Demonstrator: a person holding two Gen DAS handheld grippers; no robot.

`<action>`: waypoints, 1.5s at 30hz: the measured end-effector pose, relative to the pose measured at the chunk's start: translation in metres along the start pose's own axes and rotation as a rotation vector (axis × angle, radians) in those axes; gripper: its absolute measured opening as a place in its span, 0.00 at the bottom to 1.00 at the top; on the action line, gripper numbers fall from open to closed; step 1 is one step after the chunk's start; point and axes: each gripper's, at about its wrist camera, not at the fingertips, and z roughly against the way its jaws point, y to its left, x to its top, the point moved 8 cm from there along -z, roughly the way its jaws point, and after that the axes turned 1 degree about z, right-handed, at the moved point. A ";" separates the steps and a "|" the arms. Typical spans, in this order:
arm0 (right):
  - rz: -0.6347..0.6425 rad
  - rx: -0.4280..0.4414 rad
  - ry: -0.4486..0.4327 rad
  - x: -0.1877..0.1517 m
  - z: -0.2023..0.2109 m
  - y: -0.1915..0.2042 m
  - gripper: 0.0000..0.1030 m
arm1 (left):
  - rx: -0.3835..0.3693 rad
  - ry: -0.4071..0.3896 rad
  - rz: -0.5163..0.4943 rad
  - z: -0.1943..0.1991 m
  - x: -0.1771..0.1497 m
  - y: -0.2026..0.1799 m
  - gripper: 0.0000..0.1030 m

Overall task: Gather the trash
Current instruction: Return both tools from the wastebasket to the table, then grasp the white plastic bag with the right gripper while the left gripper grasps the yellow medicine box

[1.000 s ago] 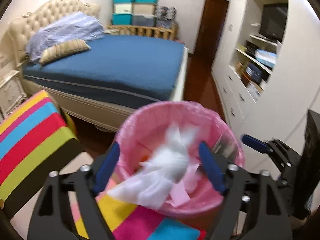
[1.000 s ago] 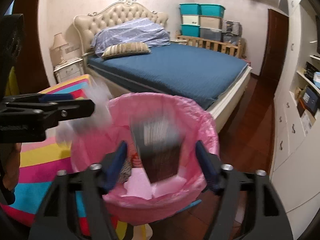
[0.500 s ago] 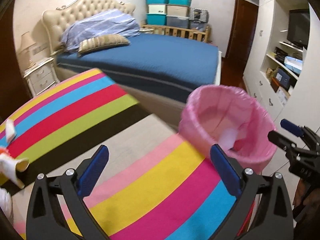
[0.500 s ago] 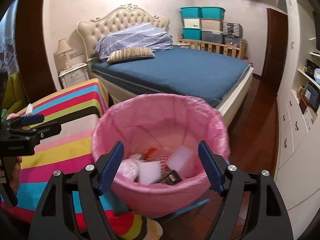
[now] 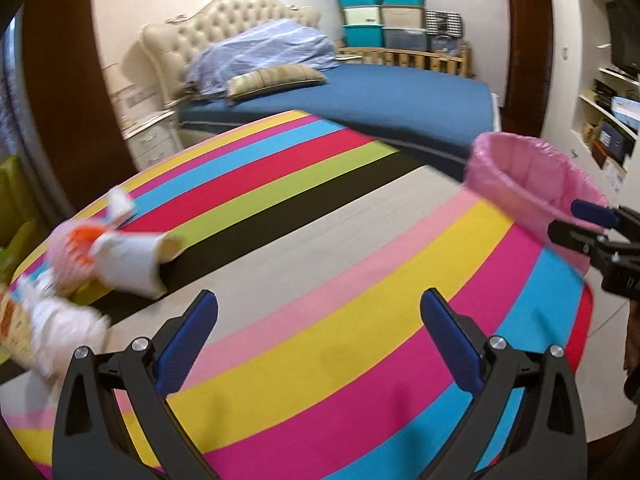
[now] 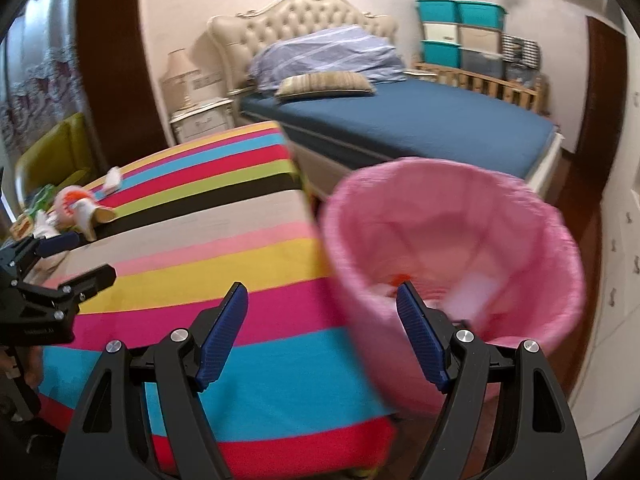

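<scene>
Once both loads had dropped into the pink-lined bin [image 6: 452, 264] a second earlier, the left gripper [image 5: 320, 344] swung away from it and back over the striped table [image 5: 320, 280], and that was the big change. Its jaws stood wide apart with nothing between them. The right gripper [image 6: 322, 332] had also slid off to the table side of the bin, jaws spread just as wide and empty, its right pad in front of the bin's near wall. So that delivery looked finished: white scraps and something orange lay blurred in the bottom of the liner.

What was left sat at the table's far left end: a tipped paper cup [image 5: 132, 264] with its mouth toward the middle, an orange-and-white wrapper [image 5: 76, 244] touching it, crumpled white tissue [image 5: 56, 332] near the edge, and a small white scrap [image 5: 120, 204] beyond. The left claw was pointed that way, so another pickup there seemed the next job.
</scene>
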 end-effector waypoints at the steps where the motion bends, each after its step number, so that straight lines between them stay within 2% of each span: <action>1: 0.022 0.021 0.003 0.001 -0.003 0.016 0.71 | 0.025 0.004 0.006 0.004 -0.007 0.012 0.95; 7: 0.126 0.109 0.025 0.000 -0.014 0.090 0.71 | 0.190 -0.017 0.025 0.038 -0.036 0.081 0.95; 10: 0.168 0.145 0.035 0.000 -0.021 0.124 0.71 | 0.245 -0.025 0.055 0.055 -0.050 0.115 0.95; 18: 0.250 0.241 0.070 0.001 -0.036 0.206 0.71 | 0.385 -0.016 0.206 0.095 -0.092 0.222 0.95; 21: 0.314 0.281 0.070 0.003 -0.039 0.246 0.71 | 0.412 0.003 0.271 0.101 -0.105 0.260 0.95; 25: 0.400 0.330 0.080 0.003 -0.047 0.297 0.71 | 0.448 0.015 0.298 0.108 -0.120 0.296 0.95; 28: 0.450 0.347 0.082 0.004 -0.052 0.328 0.71 | 0.482 0.025 0.331 0.113 -0.133 0.322 0.95; 31: 0.480 0.359 0.092 0.003 -0.057 0.351 0.71 | 0.485 0.028 0.392 0.117 -0.143 0.342 0.95; 39: 0.517 0.366 0.089 0.017 -0.073 0.407 0.71 | 0.503 0.016 0.440 0.131 -0.153 0.368 0.95; 42: 0.547 0.340 0.088 0.018 -0.081 0.418 0.70 | 0.495 0.009 0.468 0.136 -0.156 0.373 0.95; 45: 0.564 0.326 0.092 0.018 -0.089 0.423 0.53 | 0.493 0.006 0.469 0.140 -0.156 0.372 0.95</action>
